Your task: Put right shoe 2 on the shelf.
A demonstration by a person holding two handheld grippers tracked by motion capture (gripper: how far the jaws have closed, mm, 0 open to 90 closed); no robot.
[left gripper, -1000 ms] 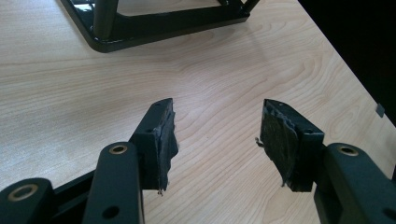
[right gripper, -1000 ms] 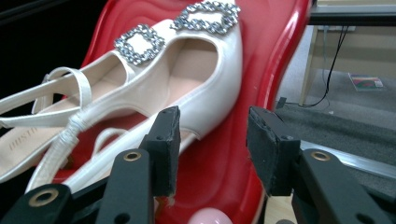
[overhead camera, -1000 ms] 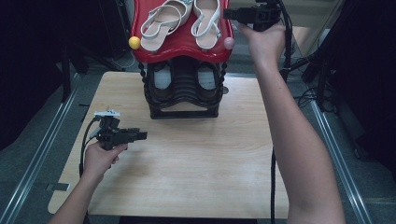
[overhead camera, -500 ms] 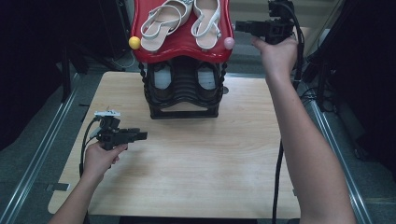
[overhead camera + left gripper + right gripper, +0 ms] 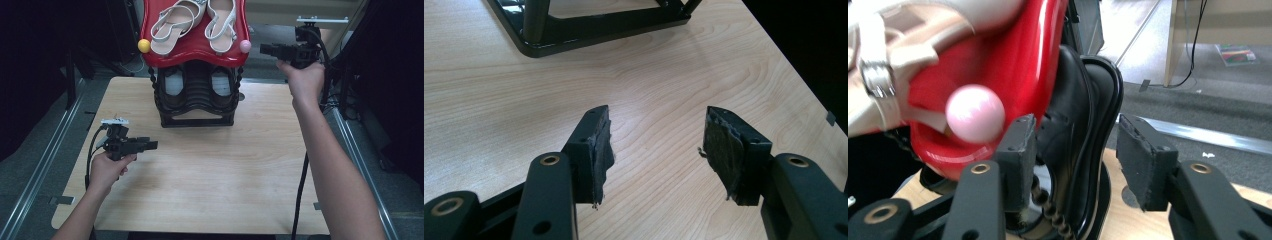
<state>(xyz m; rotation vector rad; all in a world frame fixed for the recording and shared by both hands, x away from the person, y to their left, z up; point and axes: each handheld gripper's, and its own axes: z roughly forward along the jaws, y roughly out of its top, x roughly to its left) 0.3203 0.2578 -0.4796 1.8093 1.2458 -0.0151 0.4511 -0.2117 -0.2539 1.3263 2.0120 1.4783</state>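
So the right hand-held gripper [image 5: 267, 49] is up at the far right, jaws spread with nothing between them, sitting just beside the pink ball [image 5: 245, 46] on the right corner of the red shelf [image 5: 192, 47]. The pale sandals [image 5: 197, 20] it looks to be going for lie on top of that shelf, and the black shoes [image 5: 197, 85] are tucked into the black rack [image 5: 197, 117] underneath.

Biggest risk imo: the pink ball [image 5: 974, 113] and the curled-up red lip [image 5: 1038, 55] sit right in front of the jaws in the right gripper view. Push straight in and a jaw probably clips the ball or the rim and shoves the whole rack, which looks top-heavy. The sandal straps are thin too, so a sloppy pinch could drag one off the edge.

The rack stands at the far edge of the surface [image 5: 225, 190], so anything knocked backward likely goes to the floor. Coming in from above seems safer. Plenty of bare wood near and to the right. The left hand-held gripper [image 5: 152, 145] is low at the near left, well apart from the rack, jaws also spread wide and holding nothing.
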